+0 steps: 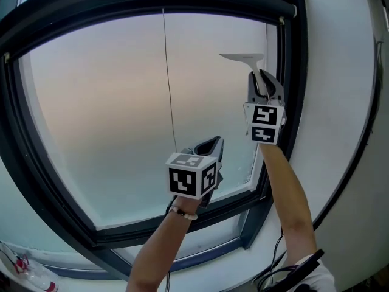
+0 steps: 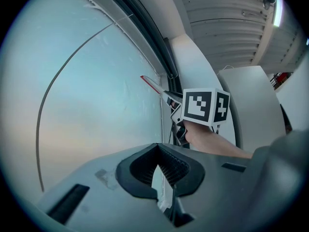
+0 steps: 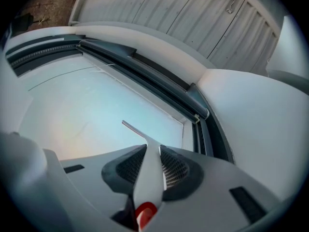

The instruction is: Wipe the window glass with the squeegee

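A white squeegee (image 1: 243, 58) with a red-ended handle (image 3: 149, 173) is held against the upper right of the frosted window glass (image 1: 109, 102). My right gripper (image 1: 262, 83) is shut on its handle, close to the dark frame's right side. The blade (image 3: 133, 129) lies on the glass below the top corner. In the left gripper view the squeegee (image 2: 153, 85) and the right gripper (image 2: 175, 106) show ahead. My left gripper (image 1: 209, 146) hovers lower, near the middle of the pane's bottom, jaws shut with nothing in them (image 2: 158, 151).
A dark window frame (image 1: 290, 102) surrounds the pane, with a white wall (image 1: 340, 102) to the right. A thin cord (image 1: 169, 84) hangs down the glass. A plastic bottle (image 1: 30, 274) lies at the lower left, and cables (image 1: 273, 269) hang at the lower right.
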### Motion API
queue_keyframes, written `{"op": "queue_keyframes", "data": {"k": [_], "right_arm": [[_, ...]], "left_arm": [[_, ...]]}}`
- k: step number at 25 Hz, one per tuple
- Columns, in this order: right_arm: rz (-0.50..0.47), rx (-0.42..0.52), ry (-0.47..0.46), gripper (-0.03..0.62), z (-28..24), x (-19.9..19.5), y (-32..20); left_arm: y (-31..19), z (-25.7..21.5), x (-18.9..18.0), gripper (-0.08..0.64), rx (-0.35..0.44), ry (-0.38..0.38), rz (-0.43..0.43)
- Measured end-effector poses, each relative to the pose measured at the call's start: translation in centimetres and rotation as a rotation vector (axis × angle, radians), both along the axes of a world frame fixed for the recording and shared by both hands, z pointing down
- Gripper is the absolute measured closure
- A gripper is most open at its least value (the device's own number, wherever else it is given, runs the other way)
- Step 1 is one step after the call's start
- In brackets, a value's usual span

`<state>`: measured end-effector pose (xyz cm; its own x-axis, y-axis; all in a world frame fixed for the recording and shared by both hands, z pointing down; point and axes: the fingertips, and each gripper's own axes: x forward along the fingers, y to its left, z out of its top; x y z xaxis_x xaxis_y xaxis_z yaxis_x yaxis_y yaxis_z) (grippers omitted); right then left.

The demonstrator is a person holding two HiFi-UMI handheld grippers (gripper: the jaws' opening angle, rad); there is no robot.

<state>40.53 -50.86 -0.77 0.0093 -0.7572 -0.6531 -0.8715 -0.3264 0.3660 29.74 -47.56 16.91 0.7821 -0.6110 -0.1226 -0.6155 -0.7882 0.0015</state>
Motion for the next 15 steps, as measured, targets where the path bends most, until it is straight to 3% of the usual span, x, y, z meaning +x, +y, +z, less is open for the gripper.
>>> {"op": "queue_keyframes", "data": {"k": [15], "right_arm": [[0.034, -0.106, 0.003, 0.512, 12.2, 0.5, 0.3]], "left_arm": [[0.6, 8.1, 0.8, 0.561, -0.153, -0.002, 0.036]]}}
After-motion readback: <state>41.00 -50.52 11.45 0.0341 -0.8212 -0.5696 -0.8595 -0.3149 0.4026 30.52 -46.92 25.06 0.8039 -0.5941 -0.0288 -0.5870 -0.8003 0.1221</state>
